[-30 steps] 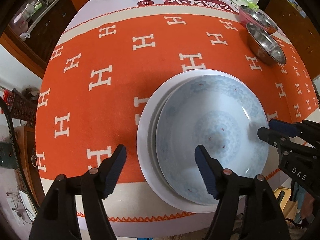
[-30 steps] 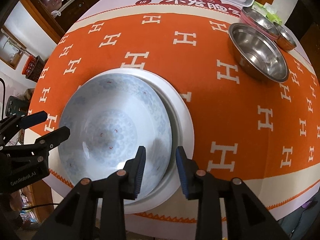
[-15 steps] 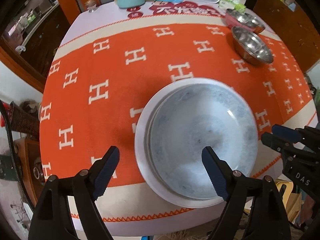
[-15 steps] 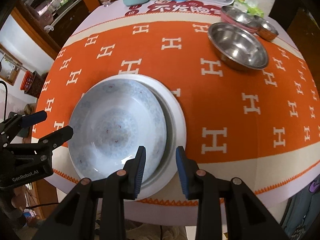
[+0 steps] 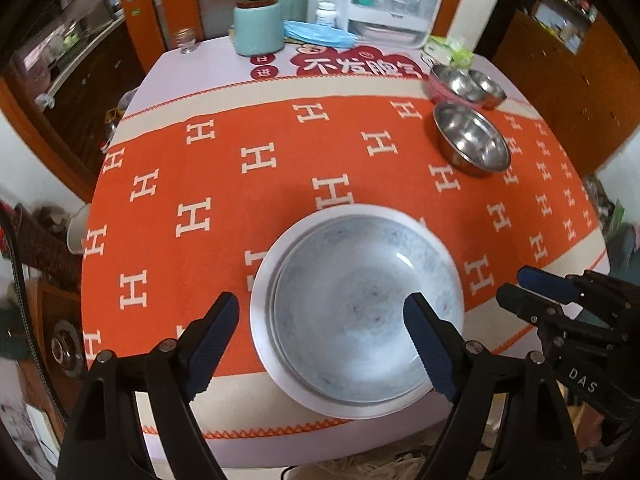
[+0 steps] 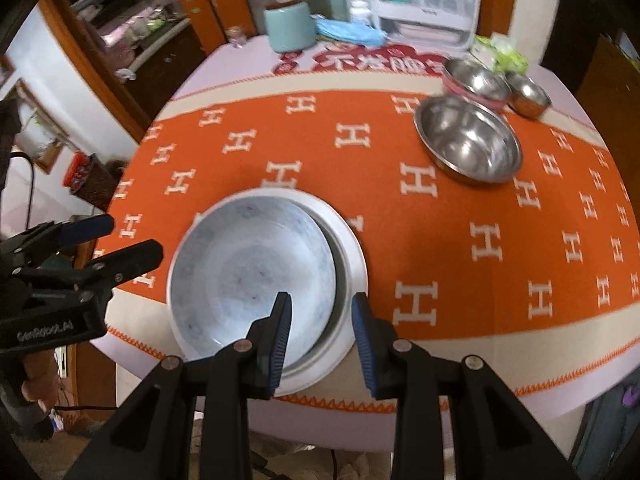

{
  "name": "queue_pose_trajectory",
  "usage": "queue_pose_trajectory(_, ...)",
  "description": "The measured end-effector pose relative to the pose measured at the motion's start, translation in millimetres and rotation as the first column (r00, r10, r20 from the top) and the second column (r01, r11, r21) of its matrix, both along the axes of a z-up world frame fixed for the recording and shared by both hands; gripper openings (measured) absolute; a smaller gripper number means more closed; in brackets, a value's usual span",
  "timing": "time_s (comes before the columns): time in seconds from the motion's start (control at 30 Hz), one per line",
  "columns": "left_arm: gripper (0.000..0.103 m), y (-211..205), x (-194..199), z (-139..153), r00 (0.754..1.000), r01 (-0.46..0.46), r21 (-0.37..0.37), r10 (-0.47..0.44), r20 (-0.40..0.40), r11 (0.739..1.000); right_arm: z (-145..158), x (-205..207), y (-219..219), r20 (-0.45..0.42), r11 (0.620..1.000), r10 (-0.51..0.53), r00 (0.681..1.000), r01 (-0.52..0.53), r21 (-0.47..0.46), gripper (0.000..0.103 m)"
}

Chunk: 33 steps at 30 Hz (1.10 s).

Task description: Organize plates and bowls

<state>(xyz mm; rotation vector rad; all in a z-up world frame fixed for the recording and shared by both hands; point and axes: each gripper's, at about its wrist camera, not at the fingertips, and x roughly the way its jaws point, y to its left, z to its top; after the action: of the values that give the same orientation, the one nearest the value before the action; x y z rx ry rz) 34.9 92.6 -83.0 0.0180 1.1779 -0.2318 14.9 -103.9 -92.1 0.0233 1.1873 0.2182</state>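
— What did you see looking along the left gripper (image 5: 320,340)?

— Its jaws stood wide and had just been opening, with nothing clamped; the ribbed blue pads hung above the crockery, one over the cloth, one over the bowl's hollow. Below sat a round, glossy patterned bowl (image 5: 366,312), pale blue, nested off-centre in a plain white plate (image 5: 264,308) near the front edge of the bench (image 5: 168,76). The bench wore a woven orange cloth (image 5: 224,208) with cream H shapes and a zigzag hem. Far right was a large steel bowl (image 5: 472,145), shiny and deep, with two smaller steel bowls (image 5: 466,85) beyond it. The right gripper (image 5: 524,290) poked in from the right.

— And along the right gripper (image 6: 320,320)?

— Jaws released, a narrow gap, holding nothing, hanging above the plate's near rim. The patterned bowl (image 6: 252,276) leaned toward the left side of the white plate (image 6: 352,252). The large steel bowl (image 6: 468,142) gleamed at upper right, apart from the stack. The left gripper (image 6: 120,240) showed at the left edge, a hand (image 6: 38,384) on its grip.
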Motion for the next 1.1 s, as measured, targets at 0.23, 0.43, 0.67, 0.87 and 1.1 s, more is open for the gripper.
queue_pose_trajectory(0.23,0.083,-29.9,12.5,20.3,0.993,-0.109,0.013,0.109,0.045,0.994,25.8,19.6,-35.5,0.072,0.996,0.088,0.994,-0.090,0.025,0.031)
queue_pose_trajectory(0.43,0.083,-100.8,49.7,33.4,0.990,-0.116,0.020,0.114,0.082,0.993,30.3,64.3,-118.1,0.055,0.999,0.031,0.998,-0.032,0.008,0.031)
queue_pose_trajectory(0.67,0.083,-174.8,106.7,19.2,0.991,-0.123,0.029,0.121,0.065,0.992,20.8,125.5,-211.1,0.058,0.999,-0.039,0.998,0.040,-0.020,0.031)
queue_pose_trajectory(0.87,0.083,-211.2,151.0,-4.9,0.993,-0.120,0.017,0.120,0.004,0.993,10.5,167.8,-248.3,0.043,0.999,-0.036,0.998,0.035,0.009,0.031)
queue_pose_trajectory(1.1,0.083,-239.1,193.2,-47.3,0.995,-0.064,0.057,0.068,-0.068,0.996,-28.5,207.4,-252.5,-0.068,0.996,-0.019,0.998,0.025,0.086,0.031)
